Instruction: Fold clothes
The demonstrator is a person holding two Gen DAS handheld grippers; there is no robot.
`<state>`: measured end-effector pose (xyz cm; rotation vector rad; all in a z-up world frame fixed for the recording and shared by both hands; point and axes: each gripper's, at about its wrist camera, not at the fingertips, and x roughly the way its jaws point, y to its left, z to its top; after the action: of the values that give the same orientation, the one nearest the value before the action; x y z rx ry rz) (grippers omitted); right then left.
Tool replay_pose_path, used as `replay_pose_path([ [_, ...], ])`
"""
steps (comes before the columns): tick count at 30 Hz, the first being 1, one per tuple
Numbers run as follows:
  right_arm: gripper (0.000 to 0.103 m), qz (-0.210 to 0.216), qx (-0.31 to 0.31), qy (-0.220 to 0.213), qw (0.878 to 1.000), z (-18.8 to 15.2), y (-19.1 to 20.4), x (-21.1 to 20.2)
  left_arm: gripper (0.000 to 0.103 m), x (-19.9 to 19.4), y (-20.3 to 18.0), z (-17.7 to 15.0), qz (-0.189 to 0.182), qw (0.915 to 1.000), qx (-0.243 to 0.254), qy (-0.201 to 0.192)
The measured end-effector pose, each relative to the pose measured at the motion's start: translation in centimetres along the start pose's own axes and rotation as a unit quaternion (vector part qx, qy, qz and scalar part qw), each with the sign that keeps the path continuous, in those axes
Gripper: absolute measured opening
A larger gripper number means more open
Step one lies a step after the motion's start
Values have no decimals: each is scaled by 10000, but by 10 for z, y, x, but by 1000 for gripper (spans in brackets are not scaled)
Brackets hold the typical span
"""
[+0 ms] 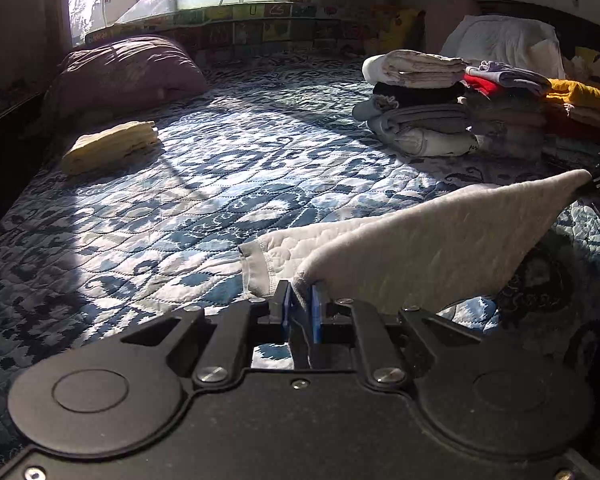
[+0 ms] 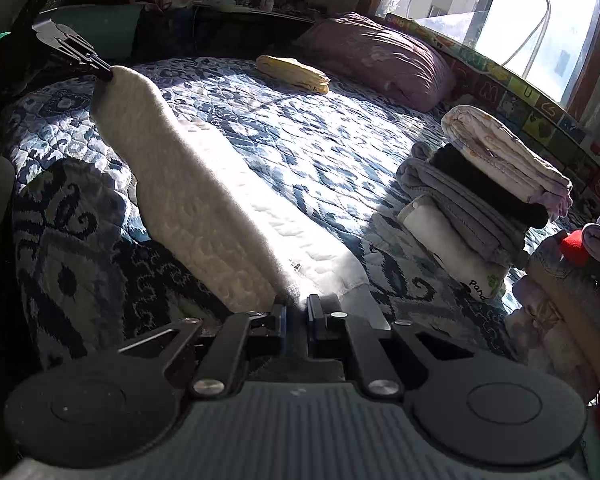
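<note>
A white quilted cloth (image 1: 400, 248) hangs stretched between my two grippers, a little above the blue patterned bed quilt (image 1: 203, 184). My left gripper (image 1: 300, 304) is shut on one corner of it. My right gripper (image 1: 598, 182) pinches the far corner at the right edge of the left wrist view. In the right wrist view the same white cloth (image 2: 203, 200) runs away from my right gripper (image 2: 297, 306), shut on its near end, up to my left gripper (image 2: 101, 70) at the far left. The cloth's lower fold rests on the bed quilt (image 2: 320, 152).
A folded yellow garment (image 1: 109, 146) lies near a mauve pillow (image 1: 123, 74) at the window end. Two stacks of folded clothes (image 1: 420, 108) stand at the right, beside a white pillow (image 1: 504, 42). In the right wrist view the stacks of clothes (image 2: 488, 196) are close on the right.
</note>
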<state>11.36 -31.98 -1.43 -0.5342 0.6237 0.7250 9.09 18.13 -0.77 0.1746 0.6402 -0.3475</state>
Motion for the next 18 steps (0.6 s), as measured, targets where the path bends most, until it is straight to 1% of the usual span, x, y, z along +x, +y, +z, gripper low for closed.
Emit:
replay_pose_path([
  [5, 11, 41, -218, 348, 9991, -30, 26, -3, 8, -15, -28, -30, -124, 9987, 436, 222],
  [9, 11, 66, -362, 617, 9974, -53, 45, -3, 8, -21, -47, -52, -234, 9970, 645, 370],
  [14, 12, 147, -437, 981, 9941, -77, 58, -3, 9, -22, -67, -82, -313, 9928, 895, 737],
  [16, 12, 188, -407, 1091, 9930, -87, 60, -6, 12, -24, -73, -93, -381, 9899, 964, 966],
  [18, 14, 212, -260, 1170, 9926, -96, 59, -11, 23, -29, -71, -101, -453, 9876, 939, 1177],
])
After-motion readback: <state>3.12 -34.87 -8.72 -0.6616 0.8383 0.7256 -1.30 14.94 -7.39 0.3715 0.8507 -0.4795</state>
